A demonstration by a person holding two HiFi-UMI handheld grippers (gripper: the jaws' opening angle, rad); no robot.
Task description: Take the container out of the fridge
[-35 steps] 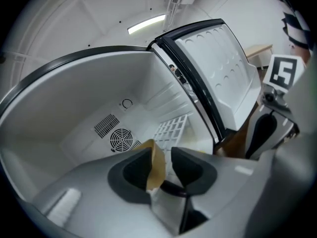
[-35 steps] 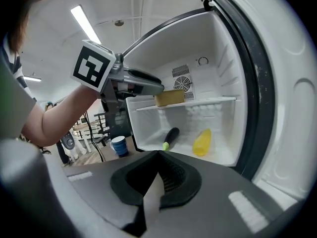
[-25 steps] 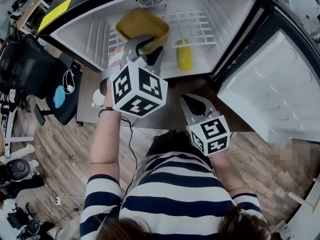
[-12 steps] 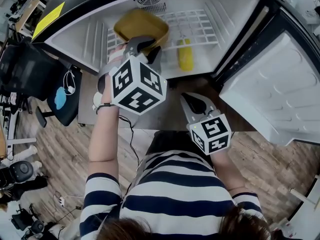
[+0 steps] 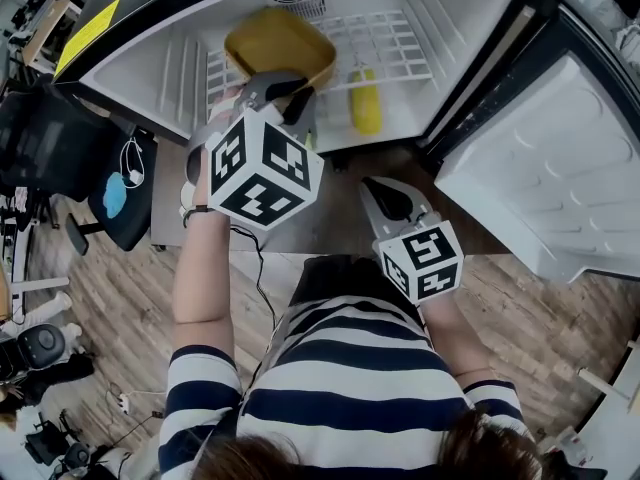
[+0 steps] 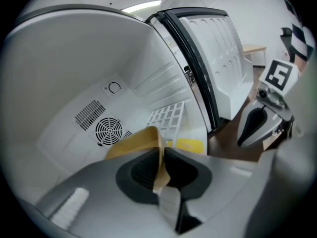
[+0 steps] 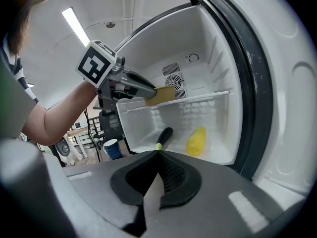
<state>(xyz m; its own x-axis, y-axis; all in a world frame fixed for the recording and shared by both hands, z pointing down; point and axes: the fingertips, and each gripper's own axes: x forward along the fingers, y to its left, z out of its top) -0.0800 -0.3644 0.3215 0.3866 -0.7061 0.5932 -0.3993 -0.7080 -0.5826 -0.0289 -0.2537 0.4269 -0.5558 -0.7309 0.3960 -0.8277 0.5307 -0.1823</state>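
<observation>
A yellow container (image 5: pixel 278 42) sits at the wire shelf (image 5: pixel 385 43) inside the open fridge. My left gripper (image 5: pixel 290 90) is shut on the container's near rim; the rim (image 6: pixel 159 163) shows pinched between the dark pads. In the right gripper view the left gripper (image 7: pixel 147 93) holds the container (image 7: pixel 161 95) level with the shelf's front edge. Whether it rests on the shelf or hangs just above it cannot be told. My right gripper (image 5: pixel 392 200) stays low in front of the fridge, shut, with nothing between its jaws (image 7: pixel 157 155).
A yellow corn cob (image 5: pixel 365 108) and a dark vegetable with a green tip (image 7: pixel 164 137) lie on the fridge floor. The fridge door (image 5: pixel 550 178) stands open at the right. A blue cup (image 7: pixel 112 148) and a black chair (image 5: pixel 60 138) are left of the fridge.
My left gripper, with the container in it, has shifted slightly left and toward me. The right gripper has stayed where it was.
</observation>
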